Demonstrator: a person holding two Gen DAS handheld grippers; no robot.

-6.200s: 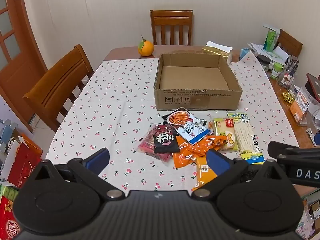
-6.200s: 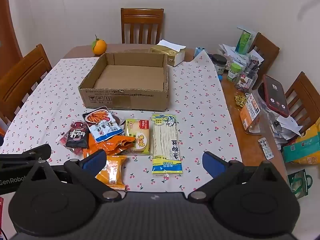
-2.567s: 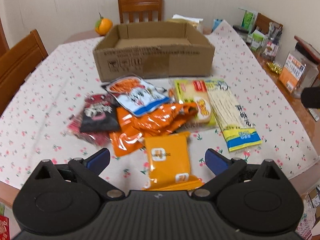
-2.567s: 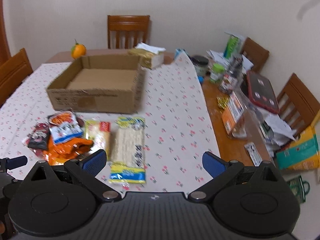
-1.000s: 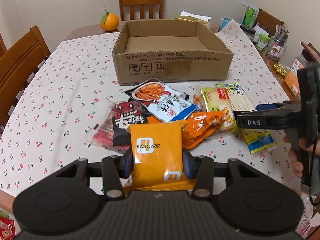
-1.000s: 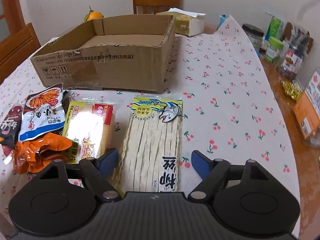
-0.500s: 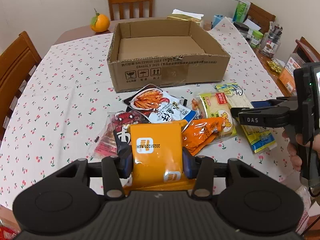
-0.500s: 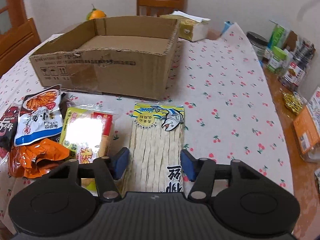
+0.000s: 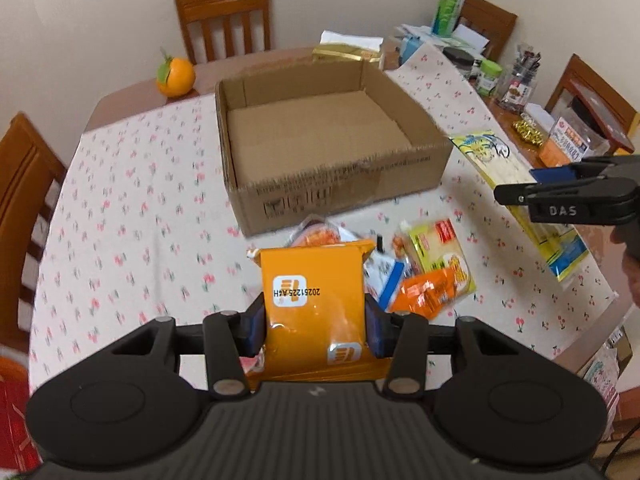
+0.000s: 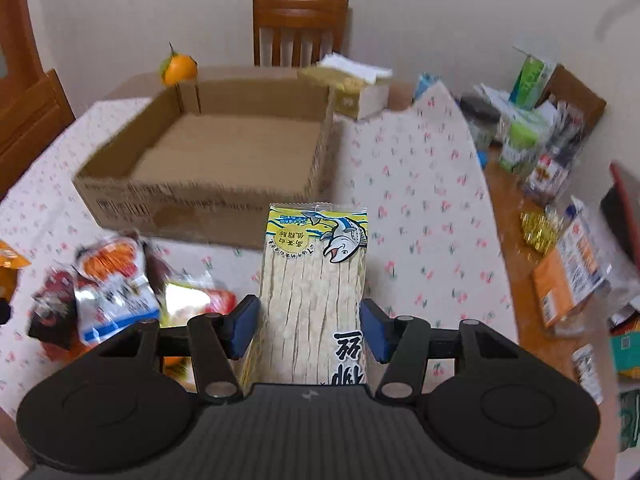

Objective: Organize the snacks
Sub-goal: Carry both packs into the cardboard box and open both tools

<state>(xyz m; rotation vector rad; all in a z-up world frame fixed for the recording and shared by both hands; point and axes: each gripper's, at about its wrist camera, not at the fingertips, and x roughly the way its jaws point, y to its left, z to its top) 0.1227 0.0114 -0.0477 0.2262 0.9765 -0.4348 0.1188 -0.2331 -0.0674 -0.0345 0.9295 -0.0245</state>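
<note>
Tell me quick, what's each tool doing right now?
Left tool: closed on the orange snack packet.
Right tool: closed on the fish-strip packet.

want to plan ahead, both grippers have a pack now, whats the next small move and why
Probably carry both packs forward over the box and release: the left gripper grips the orange pack, the right gripper the fish-strip pack, and the box looks empty.

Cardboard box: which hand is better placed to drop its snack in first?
Probably left. The left gripper holds the orange packet facing the cardboard box front wall; the right gripper holds the fish-strip packet toward the box's right corner.
</note>
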